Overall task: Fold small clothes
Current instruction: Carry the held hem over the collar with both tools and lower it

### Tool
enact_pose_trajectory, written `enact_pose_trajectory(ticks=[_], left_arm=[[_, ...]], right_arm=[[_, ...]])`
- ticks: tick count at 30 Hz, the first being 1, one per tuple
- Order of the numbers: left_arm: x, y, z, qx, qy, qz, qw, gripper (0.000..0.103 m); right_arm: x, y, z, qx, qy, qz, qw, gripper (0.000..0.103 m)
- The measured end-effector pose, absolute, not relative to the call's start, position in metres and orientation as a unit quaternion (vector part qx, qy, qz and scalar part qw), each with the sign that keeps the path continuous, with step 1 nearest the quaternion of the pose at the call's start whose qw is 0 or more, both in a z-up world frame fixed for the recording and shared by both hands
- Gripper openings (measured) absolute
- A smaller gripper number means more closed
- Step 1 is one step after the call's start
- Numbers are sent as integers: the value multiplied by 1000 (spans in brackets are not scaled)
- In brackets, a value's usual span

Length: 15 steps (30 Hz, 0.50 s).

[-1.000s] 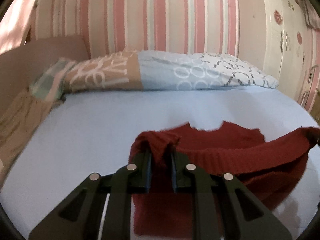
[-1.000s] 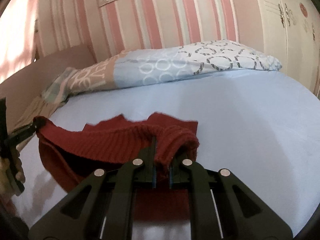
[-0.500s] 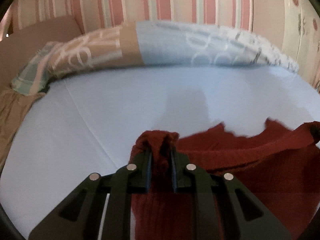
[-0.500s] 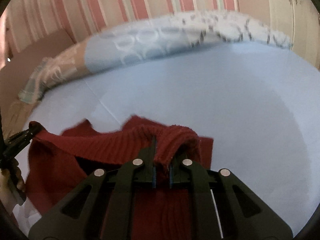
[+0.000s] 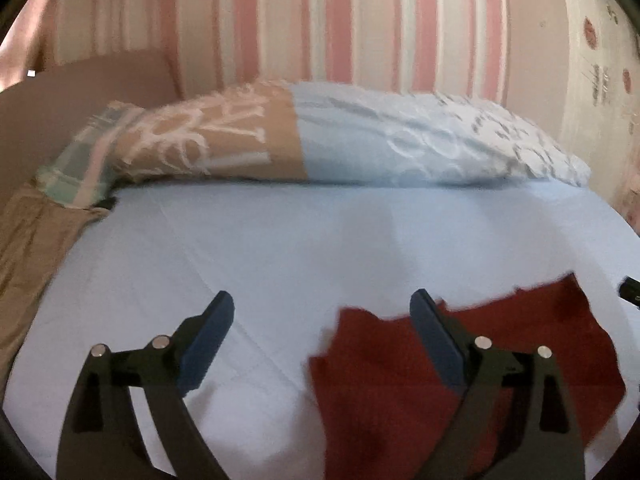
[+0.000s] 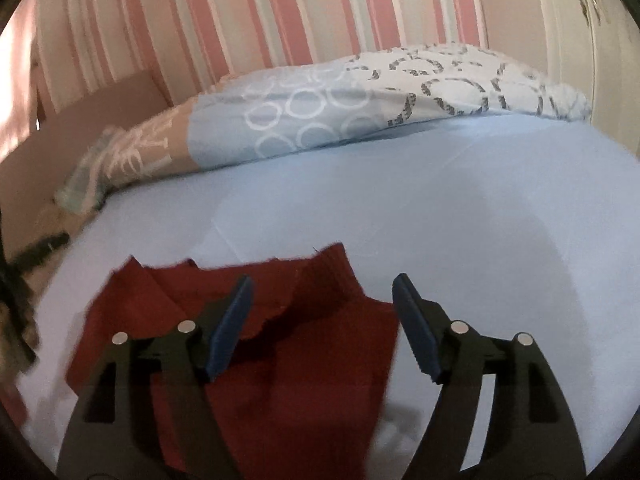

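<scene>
A dark red knitted garment (image 5: 460,364) lies spread on the pale blue bed sheet (image 5: 280,248), well short of the patterned pillow (image 5: 360,140) at the wall. The left gripper (image 5: 320,320) and right gripper (image 6: 322,308) have just been opening; both stand wide with nothing pinched, over the garment's near corners, apparently having laid a fold. Around the garment the sheet is bare on every visible side, leaving room for another fold.
</scene>
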<state>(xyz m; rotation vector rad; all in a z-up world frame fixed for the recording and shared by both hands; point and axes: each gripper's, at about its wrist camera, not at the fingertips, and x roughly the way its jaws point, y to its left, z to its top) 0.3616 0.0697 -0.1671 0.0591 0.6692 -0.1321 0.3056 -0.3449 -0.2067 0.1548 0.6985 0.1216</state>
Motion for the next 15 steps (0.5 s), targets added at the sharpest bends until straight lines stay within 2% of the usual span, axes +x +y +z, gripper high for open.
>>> enact_pose_trajectory(ticks=[3, 8, 9, 12, 14, 15], left_arm=[[366, 43, -186, 61, 368, -93, 923, 90], [371, 0, -239, 134, 415, -91, 895, 90], [373, -4, -250, 139, 427, -90, 889, 87], [384, -13, -277, 159, 459, -92, 869, 61], [385, -15, -281, 161, 454, -99, 871, 50], [387, -17, -281, 167, 452, -97, 871, 32]], right_arm=[[320, -336, -229, 65, 390, 74, 916, 73], [336, -316, -251, 42, 428, 94, 898, 63], [337, -314, -252, 39, 430, 96, 897, 59], [337, -311, -253, 36, 426, 96, 899, 59], [338, -311, -255, 36, 428, 95, 898, 59], [339, -312, -257, 33, 431, 93, 897, 59]])
